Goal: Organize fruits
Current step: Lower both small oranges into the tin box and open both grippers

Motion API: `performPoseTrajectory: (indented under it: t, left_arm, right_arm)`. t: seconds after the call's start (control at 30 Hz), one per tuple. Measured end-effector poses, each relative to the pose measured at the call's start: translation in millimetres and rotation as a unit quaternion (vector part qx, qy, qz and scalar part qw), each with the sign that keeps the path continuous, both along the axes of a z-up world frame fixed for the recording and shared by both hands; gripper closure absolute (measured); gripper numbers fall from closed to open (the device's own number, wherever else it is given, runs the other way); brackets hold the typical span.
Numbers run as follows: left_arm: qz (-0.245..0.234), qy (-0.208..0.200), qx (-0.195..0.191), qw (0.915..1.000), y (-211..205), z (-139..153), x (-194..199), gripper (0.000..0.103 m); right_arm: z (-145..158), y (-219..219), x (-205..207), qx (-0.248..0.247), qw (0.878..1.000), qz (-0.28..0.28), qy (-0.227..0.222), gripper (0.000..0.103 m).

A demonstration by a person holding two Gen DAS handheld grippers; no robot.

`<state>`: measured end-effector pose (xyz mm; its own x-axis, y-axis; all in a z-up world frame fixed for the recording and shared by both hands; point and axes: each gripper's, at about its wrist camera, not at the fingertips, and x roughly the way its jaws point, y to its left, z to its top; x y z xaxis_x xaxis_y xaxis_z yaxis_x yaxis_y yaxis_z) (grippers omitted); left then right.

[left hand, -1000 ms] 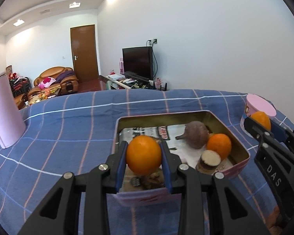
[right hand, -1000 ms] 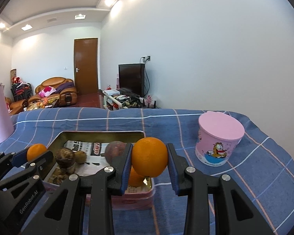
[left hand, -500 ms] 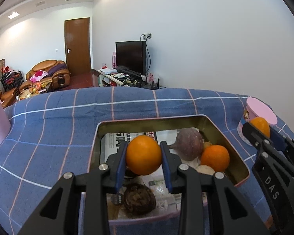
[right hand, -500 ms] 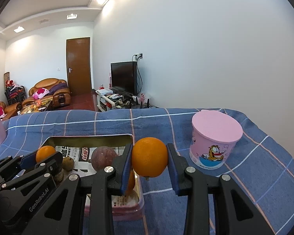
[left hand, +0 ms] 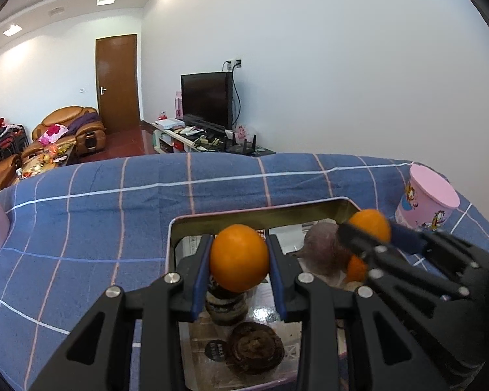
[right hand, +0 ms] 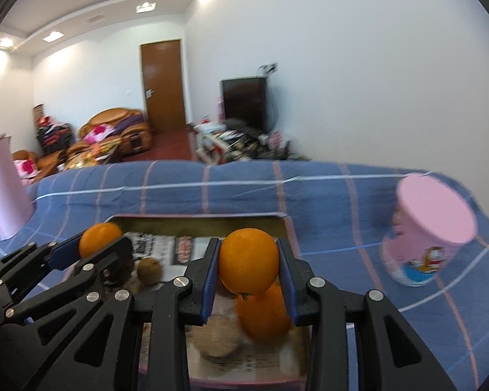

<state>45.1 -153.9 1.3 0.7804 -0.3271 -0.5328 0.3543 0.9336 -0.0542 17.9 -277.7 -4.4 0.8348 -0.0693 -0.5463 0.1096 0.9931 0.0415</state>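
Note:
My left gripper (left hand: 239,268) is shut on an orange (left hand: 239,258) and holds it over the left part of the metal tin (left hand: 251,219). My right gripper (right hand: 248,267) is shut on a second orange (right hand: 248,260) over the tin's right part (right hand: 199,218). In the tin lie a third orange (right hand: 264,314), a purple round fruit (left hand: 322,254), a dark brown fruit (left hand: 256,352), a small brown fruit (right hand: 149,271) and a pale one (right hand: 216,337). Each gripper shows in the other's view, the right one (left hand: 365,231) and the left one (right hand: 99,244).
The tin stands on a blue checked cloth (left hand: 114,215). A pink lidded cup (right hand: 430,231) stands to the right of the tin. A pink jug (right hand: 3,189) stands at the far left. Printed paper (right hand: 166,247) lines the tin's bottom.
Both grippers have moved forward over the tin with their oranges. The right gripper has also swung left, from beside the tin's right edge to above the fruit inside.

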Motion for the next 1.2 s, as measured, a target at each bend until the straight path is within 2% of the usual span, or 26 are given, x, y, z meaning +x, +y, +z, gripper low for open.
performPoseTrajectory:
  t: [0.17,0.37,0.5,0.57,0.8,1.03,1.13,1.2]
  left_arm:
    - [0.007,0.000,-0.001,1.0000,2,1,2,0.069]
    - [0.016,-0.003,-0.002,0.9999,5,1,2,0.069]
    - [0.016,-0.004,0.002,0.9999,3,1,2,0.069]
    - [0.017,-0.005,0.005,0.9998,2,0,2,0.069]
    - [0.029,0.000,0.003,0.9996,-6,-1,2,0.069]
    - [0.030,0.008,0.033,0.9989,-34,-4,3,0.067]
    - [0.050,0.007,0.045,0.9977,-35,-4,4,0.057]
    - [0.065,0.008,0.036,0.9972,-29,-4,5,0.019]
  right_arm:
    - [-8,-6,9,0.040,0.998,0.033,0.027,0.067]
    - [-11,-9,11,0.062,0.996,0.054,0.029,0.066]
    - [-13,-17,10,0.102,0.992,0.064,0.025,0.066]
    - [-12,-17,6,0.107,0.992,0.061,0.017,0.066]
    - [2,-16,-11,0.076,0.996,0.024,-0.034,0.065]
    - [14,-26,-23,0.056,0.995,-0.037,-0.073,0.065]
    - [16,-34,-25,0.051,0.993,-0.069,-0.080,0.065]
    - [17,-38,-27,0.054,0.992,-0.080,-0.081,0.064]
